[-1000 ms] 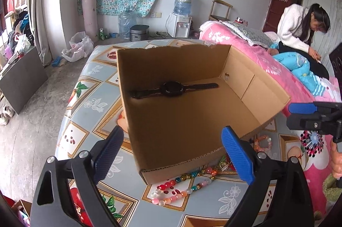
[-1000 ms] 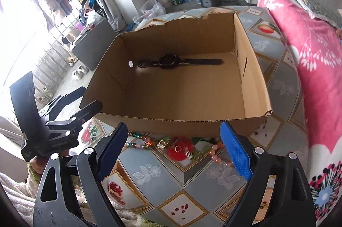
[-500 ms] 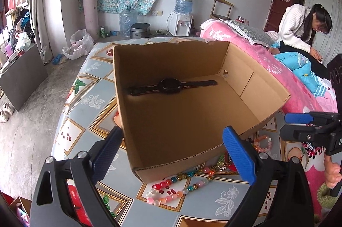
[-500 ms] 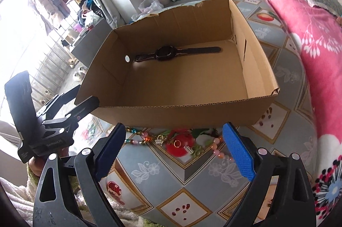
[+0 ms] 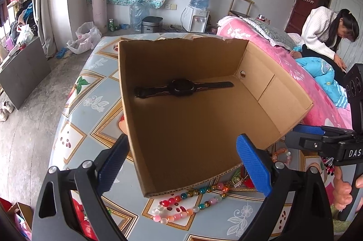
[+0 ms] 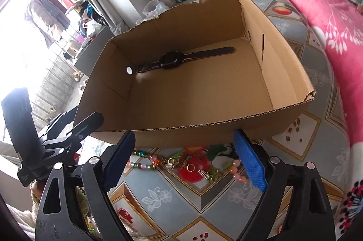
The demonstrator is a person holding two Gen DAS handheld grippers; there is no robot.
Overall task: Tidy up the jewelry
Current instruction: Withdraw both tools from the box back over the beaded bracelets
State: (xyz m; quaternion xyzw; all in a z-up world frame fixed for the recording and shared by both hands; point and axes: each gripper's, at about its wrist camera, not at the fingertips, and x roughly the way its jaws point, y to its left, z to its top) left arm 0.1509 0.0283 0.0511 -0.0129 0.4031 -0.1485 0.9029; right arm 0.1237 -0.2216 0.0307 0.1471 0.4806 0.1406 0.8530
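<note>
Patterned counter (image 6: 238, 193) is seen carrying a box (image 6: 226, 127) with a watch (image 6: 172, 59); both claws, left (image 5: 182, 169) and right (image 6: 183, 159), are released, the right closing emptily over beads (image 6: 145, 165).

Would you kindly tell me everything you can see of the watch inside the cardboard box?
The watch is all black, with a rounded case in the middle and a strap that looks like rubber stretching out to either side. It lies open and flat on the floor of the cardboard box, close to the far wall and roughly parallel to it. Only the box floor touches it; nothing else is in the box.
</note>
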